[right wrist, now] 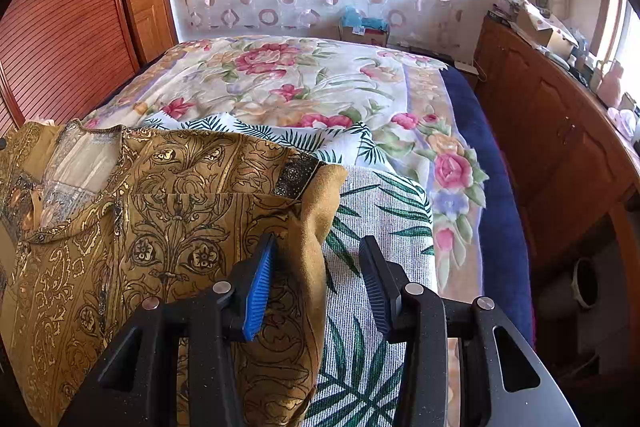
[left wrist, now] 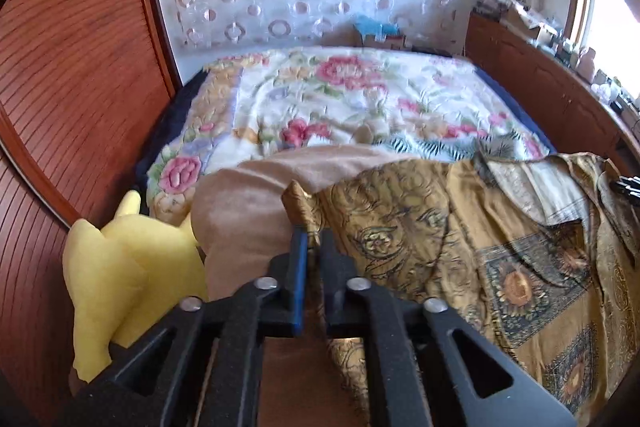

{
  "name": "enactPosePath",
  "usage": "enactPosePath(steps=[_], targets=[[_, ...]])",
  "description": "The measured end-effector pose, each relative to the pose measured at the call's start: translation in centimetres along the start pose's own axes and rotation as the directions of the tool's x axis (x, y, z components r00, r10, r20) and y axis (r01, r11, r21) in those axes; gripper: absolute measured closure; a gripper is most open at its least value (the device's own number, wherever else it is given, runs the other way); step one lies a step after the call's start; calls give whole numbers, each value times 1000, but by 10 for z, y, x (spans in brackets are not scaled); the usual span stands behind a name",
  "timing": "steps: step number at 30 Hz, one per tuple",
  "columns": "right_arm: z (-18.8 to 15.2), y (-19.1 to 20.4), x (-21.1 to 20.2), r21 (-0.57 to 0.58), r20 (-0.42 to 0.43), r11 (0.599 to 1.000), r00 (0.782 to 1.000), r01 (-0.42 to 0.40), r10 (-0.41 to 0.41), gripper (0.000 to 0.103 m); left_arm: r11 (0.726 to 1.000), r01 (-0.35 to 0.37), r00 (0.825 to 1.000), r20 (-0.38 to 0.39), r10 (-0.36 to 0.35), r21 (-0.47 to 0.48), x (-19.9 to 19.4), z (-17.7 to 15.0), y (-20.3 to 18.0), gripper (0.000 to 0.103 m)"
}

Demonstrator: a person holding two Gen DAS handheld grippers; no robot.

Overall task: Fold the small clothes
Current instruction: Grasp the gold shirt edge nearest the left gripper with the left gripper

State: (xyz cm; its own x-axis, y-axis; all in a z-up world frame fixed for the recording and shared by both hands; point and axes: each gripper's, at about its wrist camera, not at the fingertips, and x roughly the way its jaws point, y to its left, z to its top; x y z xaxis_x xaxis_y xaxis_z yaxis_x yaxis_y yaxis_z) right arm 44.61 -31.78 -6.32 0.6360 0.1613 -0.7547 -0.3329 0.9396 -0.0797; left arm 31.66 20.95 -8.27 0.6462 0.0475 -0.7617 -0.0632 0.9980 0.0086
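A gold shirt with dark ornate print [left wrist: 440, 235] lies spread on the bed, collar toward the right in the left wrist view. My left gripper [left wrist: 314, 233] is shut on a raised edge of this shirt, and the cloth runs down between its fingers. In the right wrist view the same shirt [right wrist: 160, 227] fills the left side, collar at the upper left. My right gripper [right wrist: 319, 241] stands open over the shirt's right edge. A fold of the gold cloth lies between its blue pads [right wrist: 260, 279], nearer the left one, and is not pinched.
Under the shirt lies a white cloth with green palm leaves [right wrist: 380, 227] on a floral bedspread [right wrist: 280, 79]. A tan pillow [left wrist: 248, 195] and a yellow plush toy [left wrist: 132, 267] sit at the left. A wooden cabinet [right wrist: 560, 147] lines the right; slatted wooden doors [left wrist: 80, 67] line the left.
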Motion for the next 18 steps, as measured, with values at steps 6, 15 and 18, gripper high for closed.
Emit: enactPosePath(steps=[6, 15, 18], targets=[[1, 1, 0, -2, 1, 1000, 1000, -15, 15, 75, 998, 59, 998, 29, -60, 15, -3, 0, -6, 101], [7, 35, -60, -55, 148, 997, 987, -49, 56, 101, 992, 105, 975, 190, -116, 68, -83, -6, -31, 101], [-2, 41, -92, -49, 206, 996, 975, -75, 84, 101, 988, 130, 962, 231, -145, 78, -111, -17, -37, 101]])
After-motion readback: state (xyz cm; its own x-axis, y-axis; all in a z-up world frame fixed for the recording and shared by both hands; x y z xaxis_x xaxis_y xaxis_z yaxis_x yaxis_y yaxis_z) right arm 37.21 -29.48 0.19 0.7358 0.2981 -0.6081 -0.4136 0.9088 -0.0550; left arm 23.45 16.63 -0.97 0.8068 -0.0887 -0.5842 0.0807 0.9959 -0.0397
